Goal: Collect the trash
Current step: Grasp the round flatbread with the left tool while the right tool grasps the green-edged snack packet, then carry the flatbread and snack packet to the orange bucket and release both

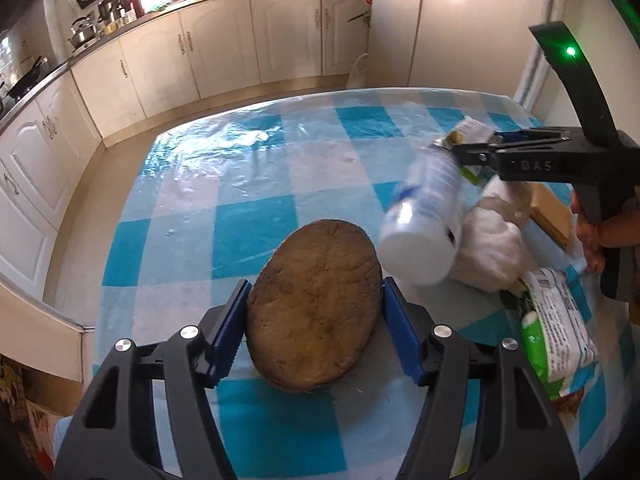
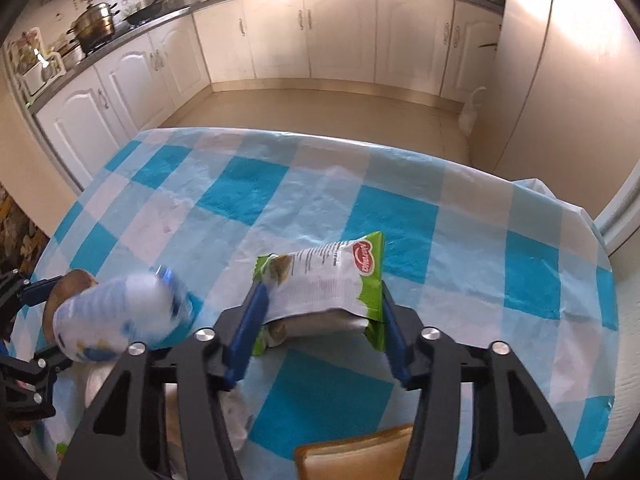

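My left gripper [image 1: 315, 292] is shut on a brown, rough oval husk [image 1: 316, 312] that stands on edge on the checked tablecloth [image 1: 248, 216]. Both blue pads press its sides. To its right a clear plastic bottle [image 1: 424, 220] shows blurred, tilted beside a crumpled white wad [image 1: 496, 248]. My right gripper [image 2: 322, 292] is shut on a green and white snack bag [image 2: 332, 280], held just above the cloth. That gripper [image 1: 456, 148] and bag [image 1: 472, 130] also appear at the right of the left wrist view. The bottle [image 2: 116, 316] is blurred in the right wrist view too.
A second green and white packet [image 1: 560, 328] lies at the table's right edge. A tan slab [image 2: 360, 452] lies near the front under my right gripper. White kitchen cabinets [image 2: 340, 28] run behind, with a strip of floor [image 2: 300, 108] between them and the table.
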Demonstrator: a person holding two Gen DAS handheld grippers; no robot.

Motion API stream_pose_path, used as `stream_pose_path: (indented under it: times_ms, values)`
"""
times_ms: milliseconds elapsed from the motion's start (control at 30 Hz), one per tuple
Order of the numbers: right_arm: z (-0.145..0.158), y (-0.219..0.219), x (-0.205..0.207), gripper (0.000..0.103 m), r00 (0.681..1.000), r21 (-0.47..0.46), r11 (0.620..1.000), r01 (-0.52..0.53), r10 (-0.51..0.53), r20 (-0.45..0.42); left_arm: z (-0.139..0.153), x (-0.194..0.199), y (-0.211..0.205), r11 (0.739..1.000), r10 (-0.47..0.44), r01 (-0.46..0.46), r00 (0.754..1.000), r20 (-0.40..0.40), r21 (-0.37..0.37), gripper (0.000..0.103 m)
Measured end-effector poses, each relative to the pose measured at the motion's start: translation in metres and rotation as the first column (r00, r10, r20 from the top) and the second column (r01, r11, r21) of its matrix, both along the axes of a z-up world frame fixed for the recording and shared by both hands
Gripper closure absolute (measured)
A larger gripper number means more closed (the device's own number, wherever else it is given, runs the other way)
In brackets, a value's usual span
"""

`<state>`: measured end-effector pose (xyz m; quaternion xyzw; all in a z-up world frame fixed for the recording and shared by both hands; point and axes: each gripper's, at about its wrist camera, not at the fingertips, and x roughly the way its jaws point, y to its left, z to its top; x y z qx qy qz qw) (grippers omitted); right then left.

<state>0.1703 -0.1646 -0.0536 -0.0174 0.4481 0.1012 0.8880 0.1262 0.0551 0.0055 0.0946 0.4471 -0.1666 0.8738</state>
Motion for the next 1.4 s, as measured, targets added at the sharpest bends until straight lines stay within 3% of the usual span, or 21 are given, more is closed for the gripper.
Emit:
stream_pose_path:
  times_ms: [267, 700, 1000, 1400]
  values:
    - [0.0, 0.012, -0.026, 0.062, 0.997, 0.041, 0.997, -0.071, 0.072, -0.012, 0.002, -0.028, -0.018, 0.998, -0.06, 0.06, 0.998, -0.013, -0.019, 0.038]
    - [0.001, 0.012, -0.109, 0.066, 0.994, 0.107, 0.989, -0.1, 0.104, -0.027, 0.004, -0.076, -0.016, 0.995, -0.077, 0.074, 0.996, -0.042, -0.062, 0.038]
    - [0.008, 0.004, -0.158, 0.068, 0.999, 0.189, 0.981, -0.032, 0.029, 0.019, 0.007, -0.1, -0.001, 0.991, -0.026, 0.018, 0.998, -0.063, -0.135, 0.038]
    - [0.039, -0.002, -0.194, 0.068, 0.994, 0.22, 0.975, 0.035, -0.058, 0.097, 0.028, -0.128, 0.045, 0.978, 0.094, -0.094, 0.996, -0.007, -0.184, 0.038]
